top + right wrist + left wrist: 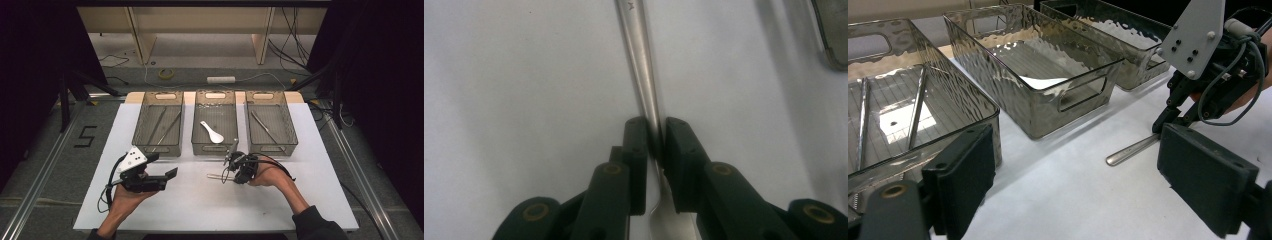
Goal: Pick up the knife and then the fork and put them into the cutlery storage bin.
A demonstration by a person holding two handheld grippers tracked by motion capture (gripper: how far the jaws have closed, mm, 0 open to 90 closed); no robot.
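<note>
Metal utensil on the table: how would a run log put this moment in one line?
right gripper shut on metal utensil | left gripper open, idle | utensil on white table

the one sign i can read is a black numeral 5 (85, 136) marked on the grey floor (45, 150) at the left of the high view, while tiny marks stamped on the metal handle (636, 45) between my right jaws stay illegible.

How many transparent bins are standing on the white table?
3, in a row at the far side: the left bin holds long metal utensils, the middle bin a white spoon, the right bin another metal utensil. None seems hidden.
</note>
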